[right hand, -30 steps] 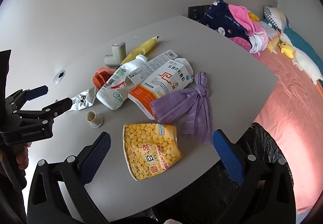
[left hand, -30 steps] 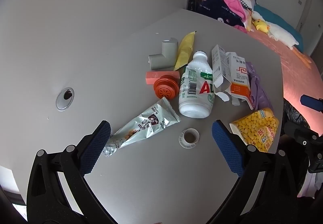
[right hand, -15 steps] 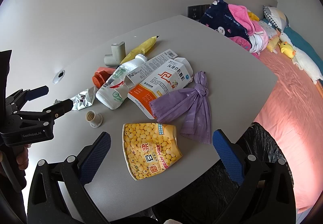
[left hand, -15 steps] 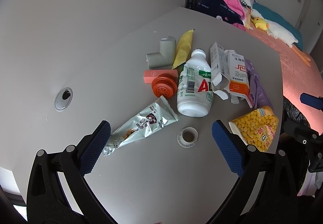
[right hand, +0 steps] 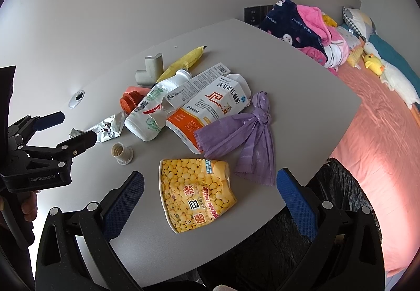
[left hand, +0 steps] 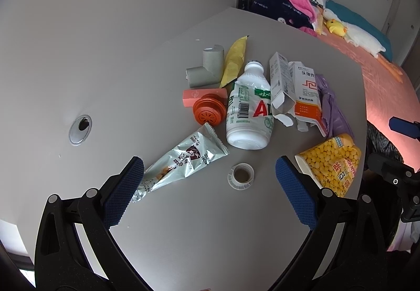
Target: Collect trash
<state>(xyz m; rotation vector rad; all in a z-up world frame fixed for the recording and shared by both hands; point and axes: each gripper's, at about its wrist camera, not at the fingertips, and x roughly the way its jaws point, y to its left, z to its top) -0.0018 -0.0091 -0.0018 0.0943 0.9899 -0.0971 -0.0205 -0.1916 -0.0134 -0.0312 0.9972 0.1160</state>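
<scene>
Barely shifted since a second ago: trash heaped mid-desk [left hand: 110, 75], wrapper [left hand: 183, 159] and cap [left hand: 240, 176] nearest. Left claw [left hand: 210, 186] spread wide, empty, nudged closer; right claw [right hand: 210, 201] likewise apart over carton [right hand: 195, 192], bin bag [right hand: 338, 186] at four o'clock. Nothing collected yet.

Grey worktop [left hand: 162, 225], pale and matte, with a round cable grommet [left hand: 80, 126] off to one side. The litter sits bunched together: a silver snack wrapper [left hand: 183, 159] and a small white cap [left hand: 240, 176] nearest, then a white drink bottle [left hand: 249, 112] lying flat, touching an orange lid [left hand: 209, 112] and a pink block [left hand: 204, 93]. Behind them, a grey elbow piece [left hand: 206, 69] and a yellow sachet [left hand: 234, 61]. Torn medicine boxes [right hand: 210, 104] overlap a knotted purple bag [right hand: 244, 133]; a crushed soy-milk cup [right hand: 197, 191] lies near the edge.
</scene>
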